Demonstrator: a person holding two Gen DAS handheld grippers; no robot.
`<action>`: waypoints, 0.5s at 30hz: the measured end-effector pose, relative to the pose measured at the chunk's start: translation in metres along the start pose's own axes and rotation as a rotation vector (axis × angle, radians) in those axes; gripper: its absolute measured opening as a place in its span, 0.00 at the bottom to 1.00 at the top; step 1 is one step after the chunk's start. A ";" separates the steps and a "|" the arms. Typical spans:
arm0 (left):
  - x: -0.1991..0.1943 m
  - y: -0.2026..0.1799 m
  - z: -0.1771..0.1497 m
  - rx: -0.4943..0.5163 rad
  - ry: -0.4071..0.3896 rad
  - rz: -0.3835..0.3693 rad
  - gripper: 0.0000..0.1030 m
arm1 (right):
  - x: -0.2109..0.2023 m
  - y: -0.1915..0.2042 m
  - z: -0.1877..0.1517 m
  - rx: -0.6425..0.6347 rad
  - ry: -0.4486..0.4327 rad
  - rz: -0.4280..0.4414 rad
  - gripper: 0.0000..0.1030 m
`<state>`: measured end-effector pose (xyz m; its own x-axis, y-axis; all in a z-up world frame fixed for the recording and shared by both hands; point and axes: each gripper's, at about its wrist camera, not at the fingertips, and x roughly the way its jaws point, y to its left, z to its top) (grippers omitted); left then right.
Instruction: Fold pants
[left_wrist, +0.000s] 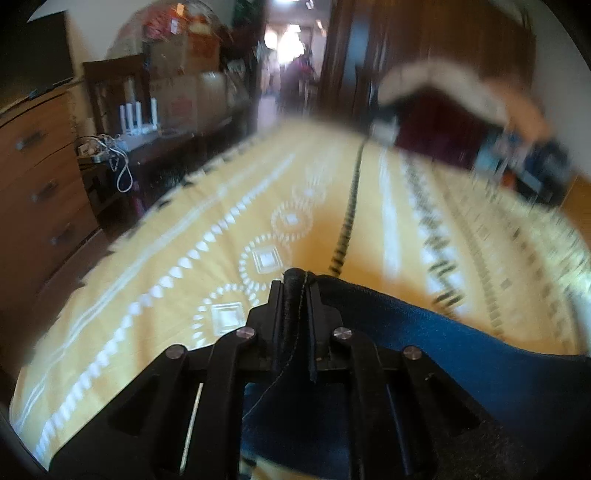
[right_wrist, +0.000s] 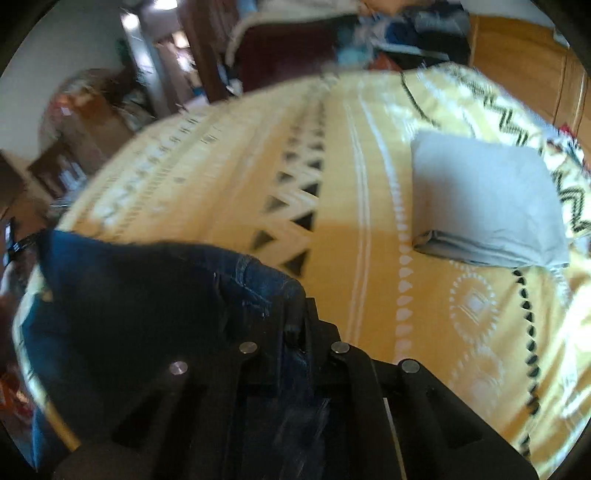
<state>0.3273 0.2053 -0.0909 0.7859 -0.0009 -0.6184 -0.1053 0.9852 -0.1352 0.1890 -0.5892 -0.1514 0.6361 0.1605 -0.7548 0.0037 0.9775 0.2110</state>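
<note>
The left gripper (left_wrist: 295, 286) has its two black fingers pressed together on a thick stitched edge of the blue pants (left_wrist: 461, 354), which bulges up between the fingertips and runs off to the right and downward as a broad sheet of denim held above the bed. The right gripper (right_wrist: 295, 310) is likewise clamped on the pants (right_wrist: 147, 295), with a seamed corner of the fabric caught between its fingers and the rest of the cloth spreading out to the left in a dark, shadowed fold. Both views are blurred. Under the pants lies a yellow bedspread (left_wrist: 314, 229) printed with white hearts, ringed squares and bands of black triangles. On the bedspread in the right wrist view, well apart from the pants and toward the far right, rests a neatly folded grey cloth (right_wrist: 487, 206), flat with its folded edge facing the camera. Beside the bed in the left wrist view stands a wooden dresser (left_wrist: 40, 199) with metal handles, and next to it a dark low table (left_wrist: 110, 162) carries white cables. Beyond the end of the bed a bright doorway (left_wrist: 291, 48) opens into another room.
</note>
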 end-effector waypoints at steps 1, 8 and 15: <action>-0.020 0.012 -0.003 -0.036 -0.022 -0.015 0.09 | -0.025 0.011 -0.011 -0.019 -0.017 0.006 0.09; -0.094 0.084 -0.094 -0.150 0.014 -0.028 0.10 | -0.109 0.049 -0.143 -0.051 0.131 0.002 0.08; -0.082 0.137 -0.186 -0.312 0.167 -0.003 0.39 | -0.073 0.055 -0.275 0.028 0.463 -0.059 0.08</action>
<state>0.1353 0.3086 -0.2031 0.6785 -0.0568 -0.7324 -0.3049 0.8852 -0.3512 -0.0698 -0.5098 -0.2554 0.2233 0.1554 -0.9623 0.0541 0.9837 0.1714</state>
